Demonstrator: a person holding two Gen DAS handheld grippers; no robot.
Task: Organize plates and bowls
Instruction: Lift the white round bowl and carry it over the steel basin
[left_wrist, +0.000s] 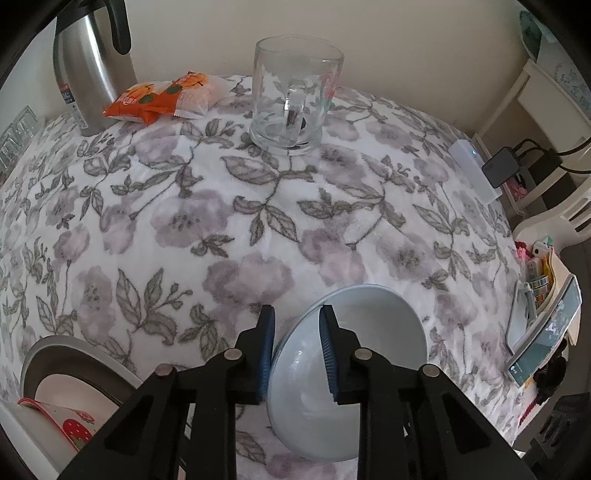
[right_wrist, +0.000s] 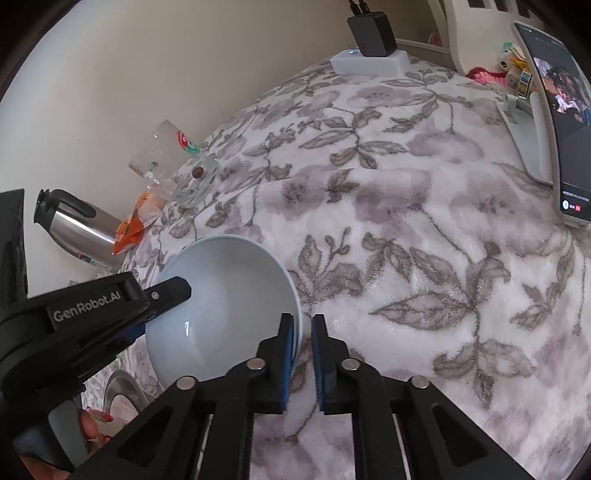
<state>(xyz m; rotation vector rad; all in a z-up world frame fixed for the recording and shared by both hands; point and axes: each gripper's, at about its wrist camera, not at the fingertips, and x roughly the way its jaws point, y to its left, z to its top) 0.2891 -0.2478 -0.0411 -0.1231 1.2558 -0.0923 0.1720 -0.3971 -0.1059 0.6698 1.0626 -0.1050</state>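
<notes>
In the left wrist view the left gripper (left_wrist: 297, 317) clamps the near rim of the pale blue bowl (left_wrist: 369, 325) on the floral cloth (left_wrist: 221, 206), while in the right wrist view the right gripper (right_wrist: 300, 325) pinches its opposite rim.

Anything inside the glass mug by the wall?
Nearly empty: the glass mug holds one small reddish-brown round thing at its bottom. The left wrist view only shows a dark smudge low down through the handle. What it is cannot be told.
</notes>
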